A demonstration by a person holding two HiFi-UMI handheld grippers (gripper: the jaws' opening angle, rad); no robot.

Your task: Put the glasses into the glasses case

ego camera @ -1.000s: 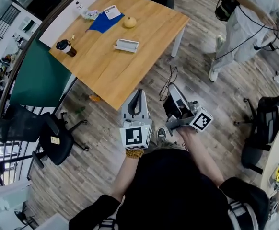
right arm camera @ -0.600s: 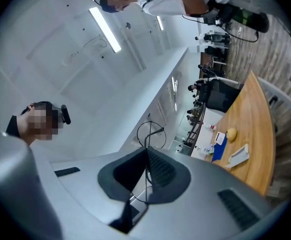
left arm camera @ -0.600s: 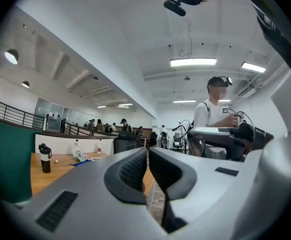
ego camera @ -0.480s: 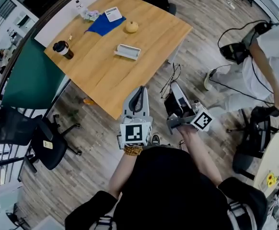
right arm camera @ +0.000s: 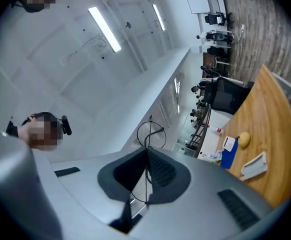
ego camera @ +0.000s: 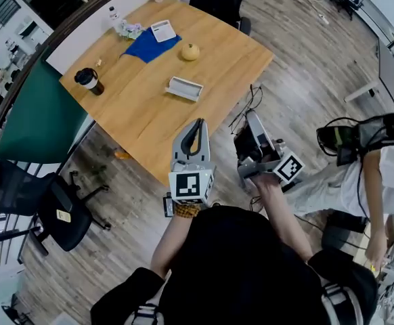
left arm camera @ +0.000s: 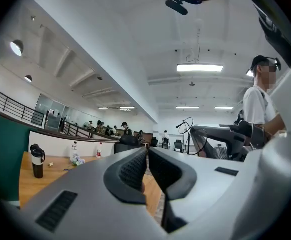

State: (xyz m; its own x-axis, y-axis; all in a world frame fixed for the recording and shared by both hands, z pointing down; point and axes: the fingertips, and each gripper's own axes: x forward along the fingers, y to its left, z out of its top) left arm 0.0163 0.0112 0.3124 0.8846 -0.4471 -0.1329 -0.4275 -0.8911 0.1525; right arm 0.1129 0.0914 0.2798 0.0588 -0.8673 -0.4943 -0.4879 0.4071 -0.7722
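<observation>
Head view shows the broad light-wood table (ego camera: 143, 110) stretching ahead of both tools. Its near corner lies just under the left gripper (ego camera: 198, 122), a grey two-jaw tool. That gripper's jaws are pressed together with nothing between them.

The right gripper (ego camera: 252, 116) is a matching grey tool and hangs over the floor just off the table's near right edge. It is clenched on the thin black wire-framed glasses (ego camera: 250, 103), which stick out beyond its tips, and the right gripper view shows a round lens loop past the closed jaws.

The white rectangular glasses case (ego camera: 184, 88) lies open on the table, ahead of the left gripper and well ahead-left of the right one.

The glasses look secured, but nothing is in the case yet. Left to do: bring the glasses over the case, lower them in and let go.
</observation>
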